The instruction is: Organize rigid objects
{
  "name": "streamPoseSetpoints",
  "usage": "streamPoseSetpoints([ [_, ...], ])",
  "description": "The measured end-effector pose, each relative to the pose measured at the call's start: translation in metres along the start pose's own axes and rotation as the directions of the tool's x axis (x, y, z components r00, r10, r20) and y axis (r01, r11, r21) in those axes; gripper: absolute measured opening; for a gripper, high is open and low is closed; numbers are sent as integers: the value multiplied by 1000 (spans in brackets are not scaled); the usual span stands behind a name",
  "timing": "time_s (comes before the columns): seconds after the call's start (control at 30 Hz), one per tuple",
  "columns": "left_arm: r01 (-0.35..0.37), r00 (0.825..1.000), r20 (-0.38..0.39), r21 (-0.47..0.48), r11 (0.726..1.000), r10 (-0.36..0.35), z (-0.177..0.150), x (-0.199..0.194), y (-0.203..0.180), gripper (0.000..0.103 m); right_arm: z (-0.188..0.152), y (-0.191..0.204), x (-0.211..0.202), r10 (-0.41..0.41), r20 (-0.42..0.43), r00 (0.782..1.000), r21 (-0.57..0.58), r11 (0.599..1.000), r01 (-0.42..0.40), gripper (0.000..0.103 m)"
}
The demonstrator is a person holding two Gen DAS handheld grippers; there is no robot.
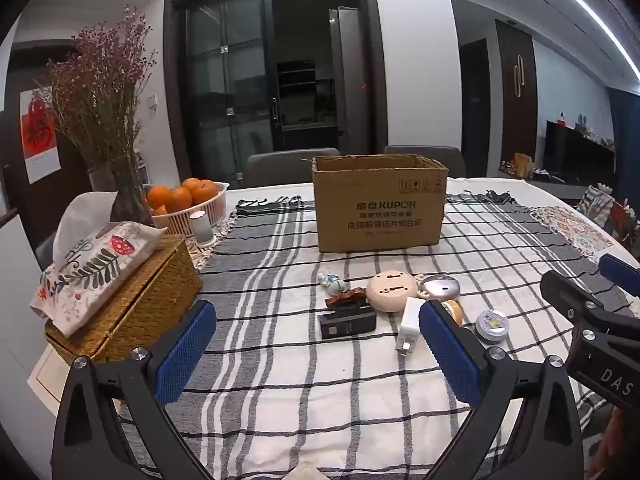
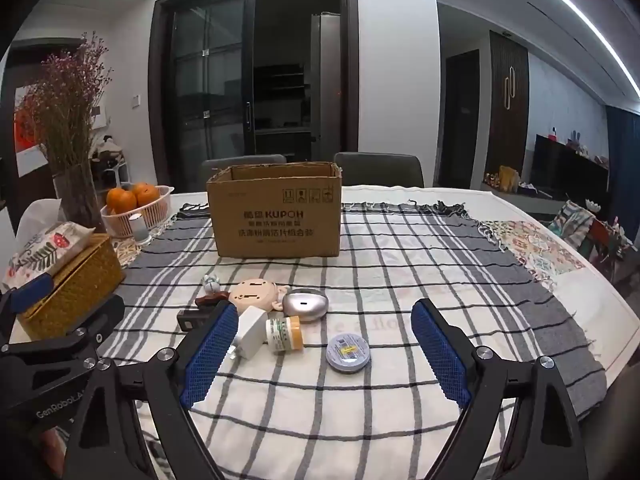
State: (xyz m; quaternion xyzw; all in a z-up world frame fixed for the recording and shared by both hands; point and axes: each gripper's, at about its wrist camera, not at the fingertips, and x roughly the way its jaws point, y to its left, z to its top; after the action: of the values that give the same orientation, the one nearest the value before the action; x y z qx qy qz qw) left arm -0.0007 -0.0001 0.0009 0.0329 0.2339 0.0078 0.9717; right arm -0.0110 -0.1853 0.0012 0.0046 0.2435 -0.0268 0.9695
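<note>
You are in a home's dining area: a clothed bench (image 1: 280,360) with a bowl of oranges (image 1: 188,200), dried flowers (image 1: 100,92), a tissue box (image 1: 92,272), dining chairs (image 2: 380,168), and a television (image 2: 568,172) beyond.

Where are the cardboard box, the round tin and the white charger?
cardboard box (image 2: 276,224): right wrist view, on its printed front face.
round tin (image 2: 347,353): right wrist view, on the middle of its lid.
white charger (image 1: 409,322): left wrist view, on its broad white side.

Small rigid objects (image 2: 276,320) lie clustered on checked cloth before an open, upright cardboard box (image 2: 276,216).
</note>
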Motion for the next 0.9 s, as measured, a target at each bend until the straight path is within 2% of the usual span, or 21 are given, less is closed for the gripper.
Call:
streamPoseSetpoints([
  [0.13, -21, 1000, 11, 29, 999, 21, -1, -3, -8, 103, 0, 2, -7, 4, -12, 1000, 2, 1000, -4, 89],
  [0.2, 5, 1000, 4, 14, 1000, -5, -1, 2, -1, 103, 1, 0, -7, 4, -30, 1000, 26, 1000, -3, 89],
  [0.3, 6, 1000, 7, 15, 1000, -6, -2, 2, 1, 103, 1, -2, -1, 9, -52, 999, 41, 999, -7, 89],
  [0.9, 4, 1000, 11, 26, 1000, -4, 1, -1, -6, 103, 1, -4, -3, 14, -39, 999, 41, 999, -12, 89],
])
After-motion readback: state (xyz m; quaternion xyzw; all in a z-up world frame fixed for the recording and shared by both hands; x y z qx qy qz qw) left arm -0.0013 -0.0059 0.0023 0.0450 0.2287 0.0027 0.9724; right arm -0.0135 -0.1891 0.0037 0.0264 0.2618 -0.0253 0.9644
